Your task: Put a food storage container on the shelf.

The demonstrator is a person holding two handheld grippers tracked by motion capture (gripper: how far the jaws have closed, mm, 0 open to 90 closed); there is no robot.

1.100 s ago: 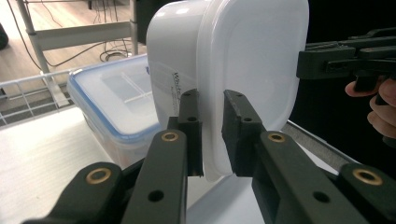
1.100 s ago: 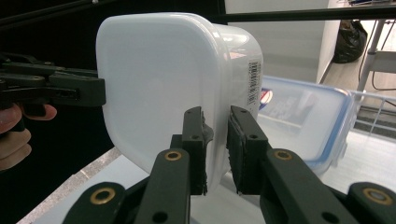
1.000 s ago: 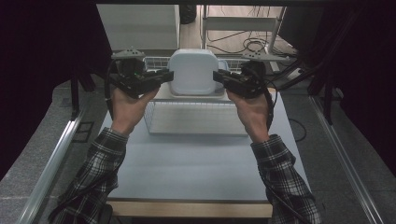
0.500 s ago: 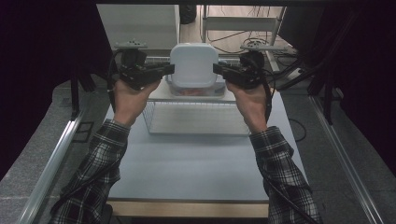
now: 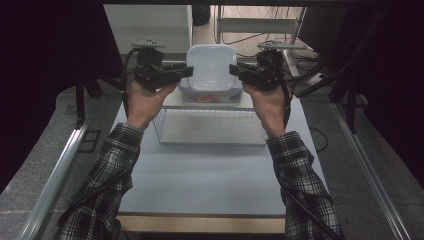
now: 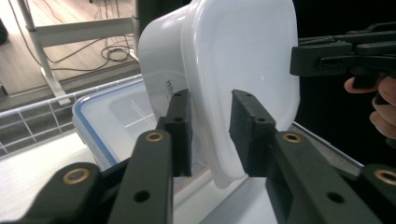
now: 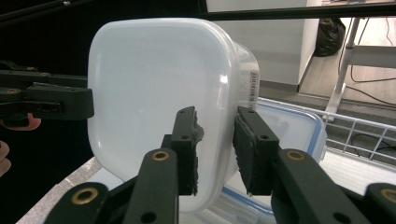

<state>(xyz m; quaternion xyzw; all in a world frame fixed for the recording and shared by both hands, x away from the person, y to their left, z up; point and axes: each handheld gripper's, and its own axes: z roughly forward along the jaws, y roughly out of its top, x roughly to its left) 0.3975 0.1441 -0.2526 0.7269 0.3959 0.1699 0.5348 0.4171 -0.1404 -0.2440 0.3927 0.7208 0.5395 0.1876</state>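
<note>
A white plastic container stands tilted on its edge, its broad face toward me, over a clear box with a blue-rimmed lid. My left gripper is at its left edge and my right gripper at its right edge. In the left gripper view the container's rim runs between the jaws of the left gripper, with gaps beside the pads. The right gripper also straddles the rim. Both pairs of jaws have just been opening and stand open around the rim.
The blue-rimmed box rests on a white wire basket at the far middle of the pale table. Table legs and cables lie on the floor behind. Dark curtains flank both sides.
Both hands have carried the white container slightly up and away, and it now faces me more squarely. The jaws on both sides have widened.
</note>
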